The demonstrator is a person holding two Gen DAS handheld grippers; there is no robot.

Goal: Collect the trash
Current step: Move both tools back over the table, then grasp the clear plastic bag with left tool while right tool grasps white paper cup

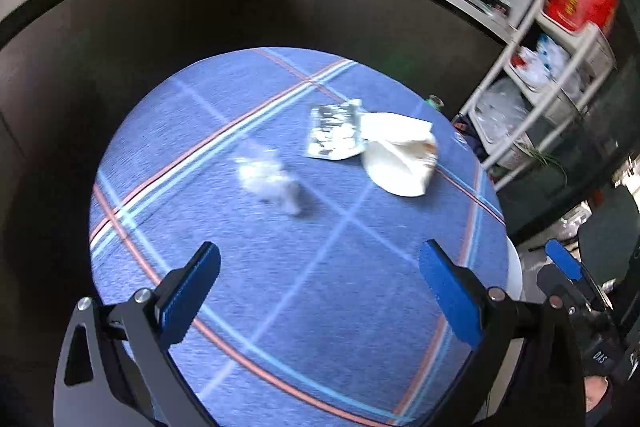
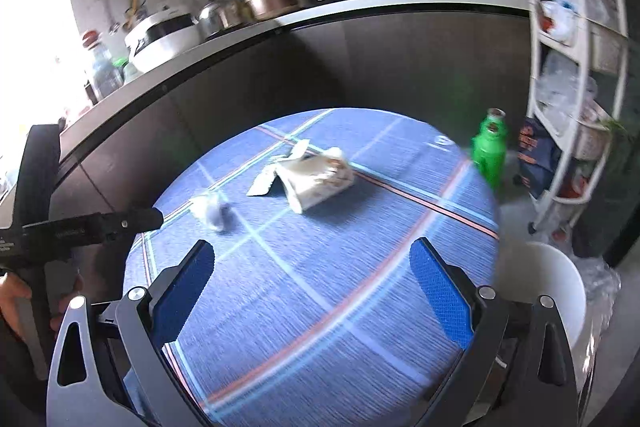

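hovering over trash on a round table

left gripper (image 1: 320,291) and right gripper (image 2: 312,291): both spread wide, holding nothing, blue ribbed pads. round table (image 1: 280,327): woven blue cloth with red and pale stripes. at its far side lie a crumpled tissue (image 1: 268,179), a flat silvery wrapper (image 1: 334,133) and a white folded paper bag (image 1: 400,155), touching. print unreadable.
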